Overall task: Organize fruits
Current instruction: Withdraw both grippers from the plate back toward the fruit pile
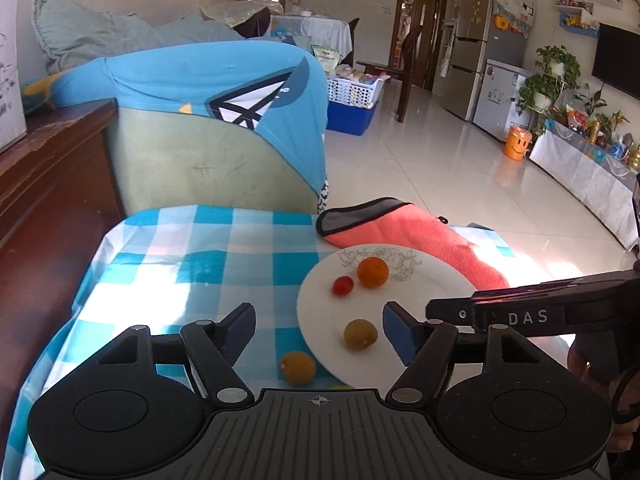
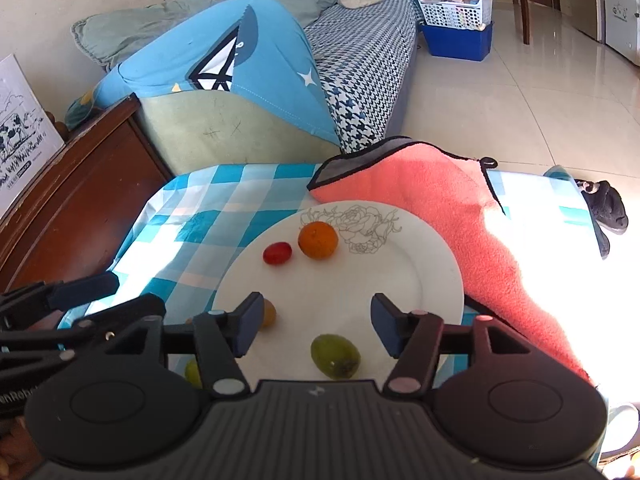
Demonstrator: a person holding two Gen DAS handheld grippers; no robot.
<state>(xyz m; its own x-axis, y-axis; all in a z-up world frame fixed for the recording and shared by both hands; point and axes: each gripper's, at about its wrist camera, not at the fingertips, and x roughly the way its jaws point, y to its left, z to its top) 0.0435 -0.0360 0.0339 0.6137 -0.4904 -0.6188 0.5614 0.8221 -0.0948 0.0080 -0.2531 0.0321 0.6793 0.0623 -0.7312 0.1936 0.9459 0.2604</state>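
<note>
"DAS" in white letters on right hand-held gripper (image 1: 436, 312) body, left wrist view.

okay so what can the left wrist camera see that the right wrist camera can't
Only the left wrist view shows the fridge, the TV and the orange smiley bucket.

Only the right wrist view shows the green grape on the plate, a slipper on the floor and the houndstooth sofa seat.

Both show the white plate with the orange and cherry tomato, the pink towel and the blue checked tablecloth.
</note>
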